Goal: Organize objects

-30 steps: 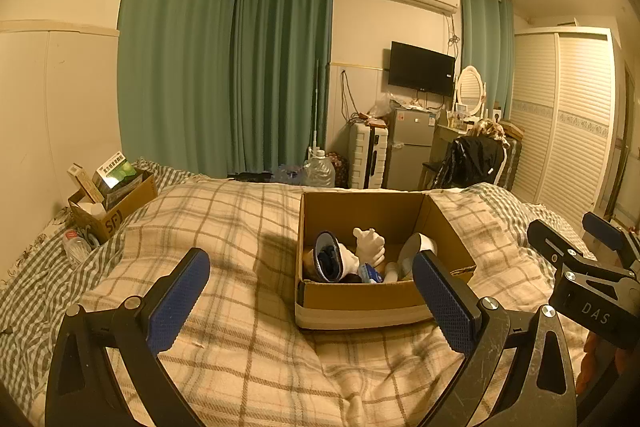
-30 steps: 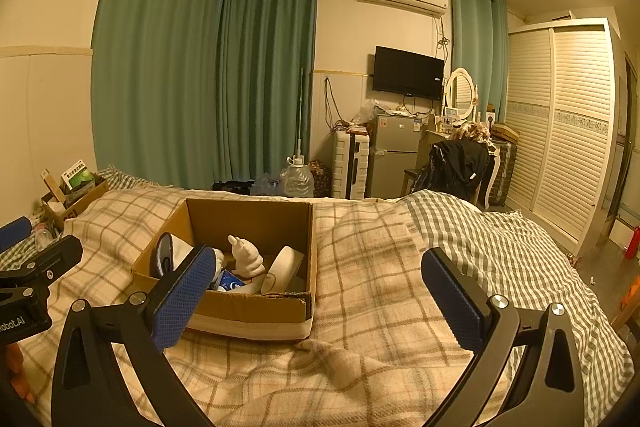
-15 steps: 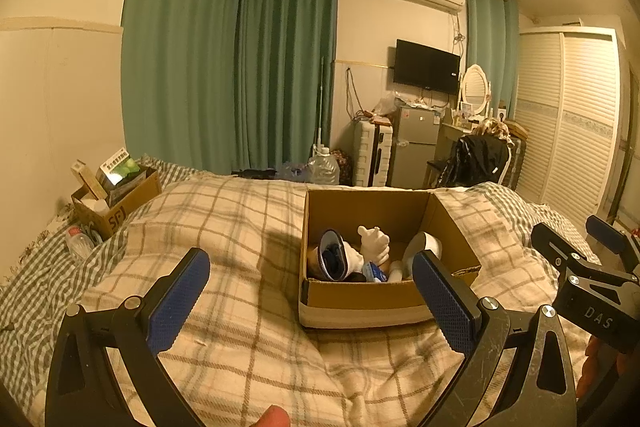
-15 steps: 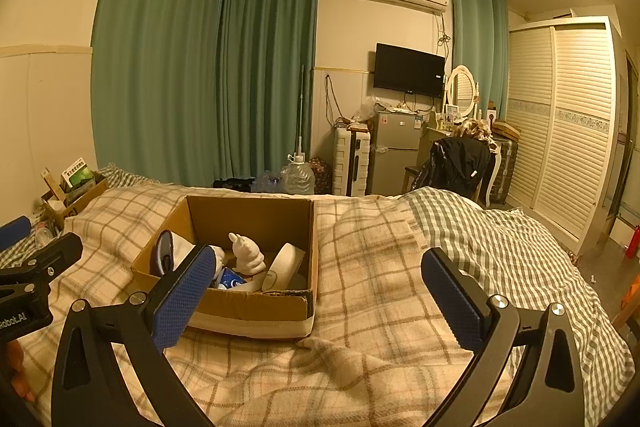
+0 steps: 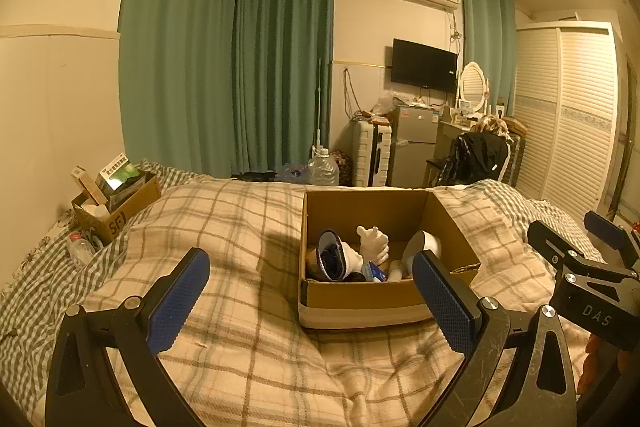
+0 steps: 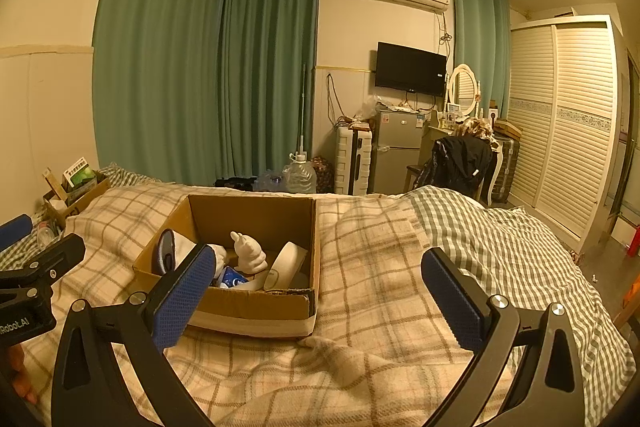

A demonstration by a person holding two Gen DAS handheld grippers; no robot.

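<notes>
An open cardboard box (image 5: 360,297) stands on a plaid blanket (image 5: 240,227) on the bed. It holds a white figurine (image 5: 374,243), a blue-and-white shoe (image 5: 334,261), a white round object (image 5: 424,247) and a small blue packet (image 5: 372,271). My left gripper (image 5: 312,291) is open and empty, a little short of the box's near wall. The box also shows in the right wrist view (image 6: 240,303), with the figurine (image 6: 249,254). My right gripper (image 6: 320,291) is open and empty, to the right of the box's near corner. Each gripper shows at the edge of the other's view.
A smaller cardboard box (image 5: 116,207) with packets stands at the far left of the bed, a plastic bottle (image 5: 80,249) beside it. Beyond the bed are a water jug (image 5: 322,169), suitcase (image 5: 370,155), small fridge (image 5: 414,151), a chair with a black jacket (image 5: 474,159) and a wardrobe (image 5: 568,123).
Both grippers stay open. The left view has shifted slightly, the box sitting a bit farther right and lower; a fingertip seen at the bottom half a second ago is gone.
</notes>
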